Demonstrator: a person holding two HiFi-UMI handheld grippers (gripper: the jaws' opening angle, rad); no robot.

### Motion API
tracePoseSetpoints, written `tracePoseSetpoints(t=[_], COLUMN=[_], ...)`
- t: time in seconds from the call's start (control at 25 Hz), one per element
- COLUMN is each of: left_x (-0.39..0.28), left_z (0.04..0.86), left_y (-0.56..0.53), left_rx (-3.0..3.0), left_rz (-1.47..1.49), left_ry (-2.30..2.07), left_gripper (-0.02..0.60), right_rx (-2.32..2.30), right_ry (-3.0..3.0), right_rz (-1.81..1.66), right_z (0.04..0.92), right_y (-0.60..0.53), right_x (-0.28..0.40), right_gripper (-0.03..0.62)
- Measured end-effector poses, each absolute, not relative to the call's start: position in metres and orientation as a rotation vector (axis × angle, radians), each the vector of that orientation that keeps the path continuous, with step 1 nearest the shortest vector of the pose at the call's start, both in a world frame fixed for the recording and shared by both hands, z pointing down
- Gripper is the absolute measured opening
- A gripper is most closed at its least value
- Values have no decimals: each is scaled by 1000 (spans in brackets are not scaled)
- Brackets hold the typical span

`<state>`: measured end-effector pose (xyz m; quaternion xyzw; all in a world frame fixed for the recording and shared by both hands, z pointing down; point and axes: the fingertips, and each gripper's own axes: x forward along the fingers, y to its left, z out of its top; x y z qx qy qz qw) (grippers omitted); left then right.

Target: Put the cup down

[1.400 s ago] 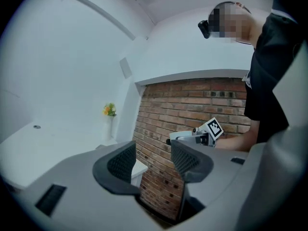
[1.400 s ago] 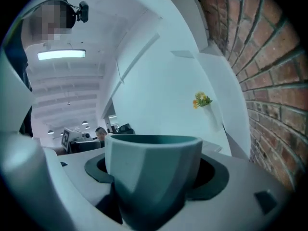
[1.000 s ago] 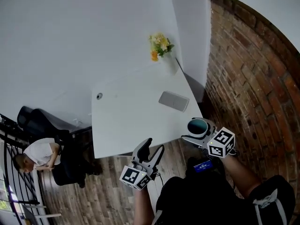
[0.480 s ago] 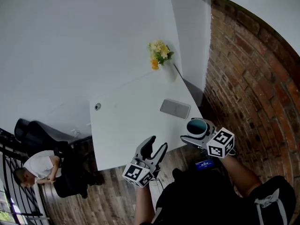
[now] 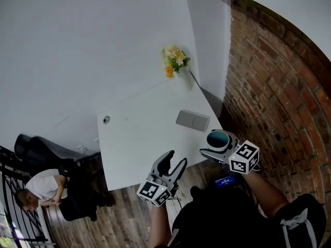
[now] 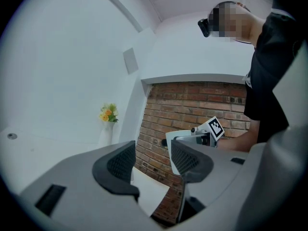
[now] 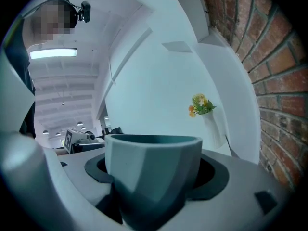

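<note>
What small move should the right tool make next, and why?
Probably ease the right tool forward and left, over bare table, before lowering. It is shut on the teal cup, which hangs at the table's near right corner, seemingly at or past the edge. Bare top lies short of the grey pad.

Flowers (image 5: 175, 60) on white table (image 5: 134, 138); brick wall (image 5: 279, 97).

Matt plastics, rough brick, smooth counter
The cup (image 7: 151, 172) is matt teal with flat facets, ceramic or plastic, hard to tell. The right claw (image 5: 217, 143) and left claw (image 6: 154, 159) have smooth matt grey plastic shells; the left's dark pads (image 6: 121, 162) are ribbed. The counter (image 5: 139, 138) is smooth matt white, the wall (image 5: 279, 102) rough red brick, the floor (image 5: 119, 216) grained wood planks
</note>
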<state>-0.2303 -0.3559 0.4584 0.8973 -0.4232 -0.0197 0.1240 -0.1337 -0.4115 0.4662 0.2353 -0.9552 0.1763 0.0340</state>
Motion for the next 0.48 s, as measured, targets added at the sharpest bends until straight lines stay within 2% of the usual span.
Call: tracePoseSetpoints(t=[0.48], left_x=[-232], left_z=[456], left_y=[-354], left_rx=[2617], left_rz=[-58], left_ry=[-1253], left_gripper=[235], right_rx=[715], right_ry=[-2946], right_rz=[530], right_z=[463], right_y=[-409], right_x=[-135], right_gripper=[408])
